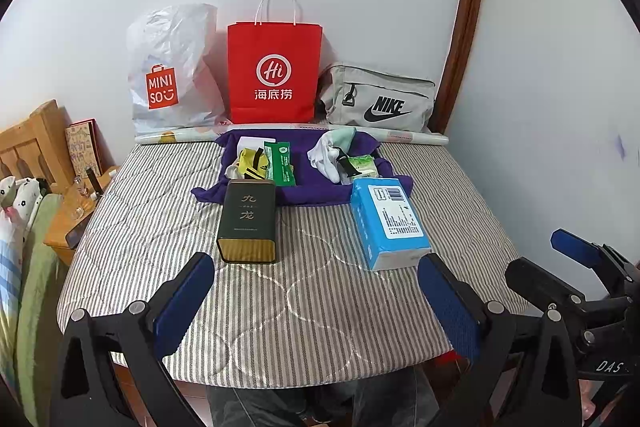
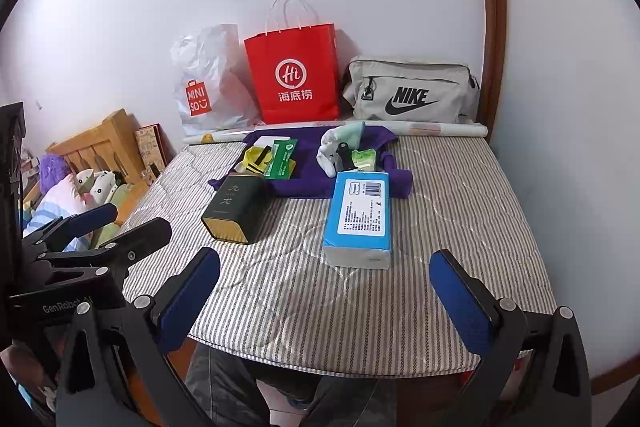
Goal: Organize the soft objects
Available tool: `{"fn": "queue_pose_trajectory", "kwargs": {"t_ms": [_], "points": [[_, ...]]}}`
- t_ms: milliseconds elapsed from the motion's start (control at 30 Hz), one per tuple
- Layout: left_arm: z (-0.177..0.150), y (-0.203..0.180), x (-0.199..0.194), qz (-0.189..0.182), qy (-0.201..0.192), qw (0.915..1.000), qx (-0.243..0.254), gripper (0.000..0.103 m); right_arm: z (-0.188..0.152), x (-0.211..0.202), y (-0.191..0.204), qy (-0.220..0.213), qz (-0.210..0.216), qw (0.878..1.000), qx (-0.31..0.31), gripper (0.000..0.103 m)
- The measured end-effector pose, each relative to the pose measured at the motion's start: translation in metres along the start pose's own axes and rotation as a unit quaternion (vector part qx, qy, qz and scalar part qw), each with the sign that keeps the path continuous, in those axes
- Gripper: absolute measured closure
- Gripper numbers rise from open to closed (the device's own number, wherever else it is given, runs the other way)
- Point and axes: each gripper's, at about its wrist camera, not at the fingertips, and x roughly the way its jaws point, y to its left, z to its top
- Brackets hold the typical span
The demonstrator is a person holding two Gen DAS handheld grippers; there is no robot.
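Both grippers are held low at the near edge of the grey-striped quilted mattress [image 1: 304, 307], well short of every object: the left gripper [image 1: 316, 301] is seen with its blue-padded fingers spread wide and empty, and the right gripper [image 2: 326, 297] is likewise splayed with nothing between its pads. The soft things to be sorted lie at the far end, on a rumpled purple cloth [image 1: 316, 193]: a yellow-and-black sock bundle [image 1: 252, 165] to the left, a green plastic wipes packet [image 1: 282, 165] just beside it, and a crumpled white sock [image 1: 326, 159] to the right, with a small green tissue pack [image 1: 362, 165] next to it. Two hard boxes stand between the grippers and that cloth, a dark green tin with gold ends [image 1: 248, 221] on the left and a light blue cardboard box [image 1: 386, 221] on the right, both overlapping the cloth's near hem. A straight reach is judged likely to knock either box, and a tug at the cloth could tip them. The open lane between the two boxes is the clearest path. Behind the cloth, a red paper bag [image 1: 274, 75] and a grey Nike pouch [image 1: 380, 99] against the wall leave little far room.
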Motion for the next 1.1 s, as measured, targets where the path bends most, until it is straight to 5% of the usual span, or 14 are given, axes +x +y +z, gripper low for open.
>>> {"fn": "queue_pose_trajectory", "kwargs": {"t_ms": [1100], "points": [[-0.0005, -0.0023, -0.0016, 0.000, -0.002, 1.0000, -0.001, 0.000, -0.0019, -0.0036, 0.0007, -0.002, 0.005, 1.000, -0.002, 0.000]]}}
